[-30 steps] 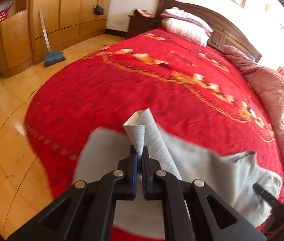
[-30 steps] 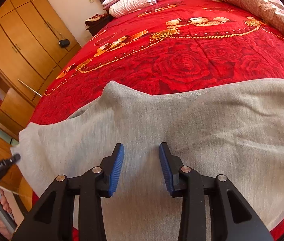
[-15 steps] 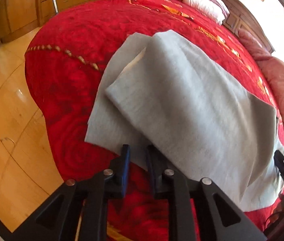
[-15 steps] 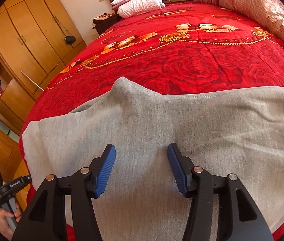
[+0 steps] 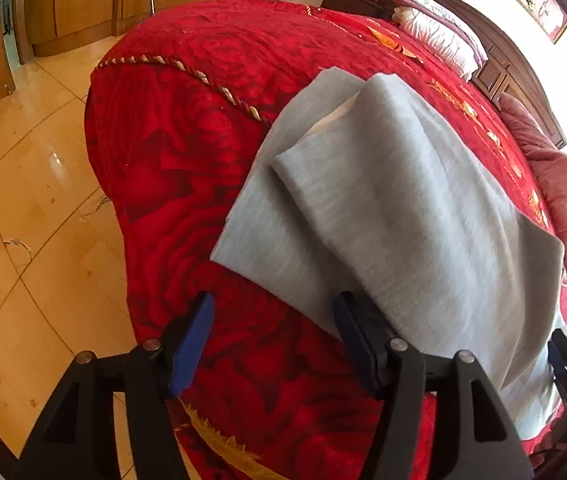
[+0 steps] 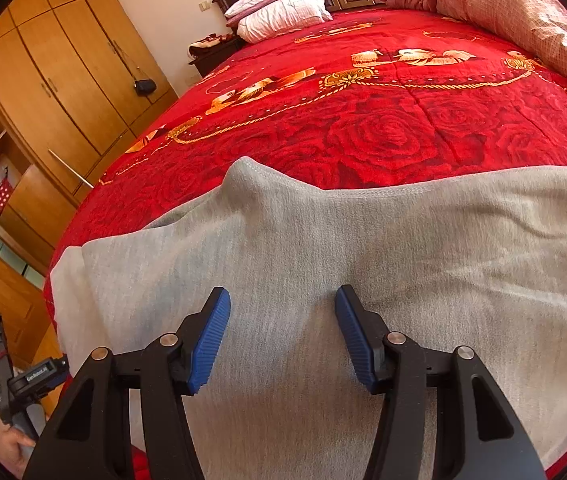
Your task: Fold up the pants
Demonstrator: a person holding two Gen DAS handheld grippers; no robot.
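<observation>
Since one second ago, the left tool (image 5: 273,334) has let go of the grey cloth it pinched upright and has come down toward the foot corner of the bed; its jaws are opening, with only red bedspread (image 5: 187,152) between them and nothing gripped. We note that its right finger (image 5: 357,340) lies at the near edge of the pants (image 5: 403,208). We see the right tool (image 6: 281,330) in nearly the same place as before, its jaws wider than a second ago, standing apart above the grey fabric and clamping nothing.

We read the following from the left wrist view only: the pants lie folded on the foot end of the bed, an upper layer lying askew on a lower one, the lower layer's edge showing at the left. That view also gives the tiled floor (image 5: 23,200) and a framed picture (image 5: 541,10) on the wall.

We read from the right wrist view only: a raised peak in the far hem of the pants (image 6: 283,248), the wooden wardrobe (image 6: 75,76), and a hand (image 6: 15,442) holding the left tool's grip at lower left.

Count: one pair of pants, two tools, two stacked pillows (image 6: 283,10), one pink quilt (image 6: 523,12).
</observation>
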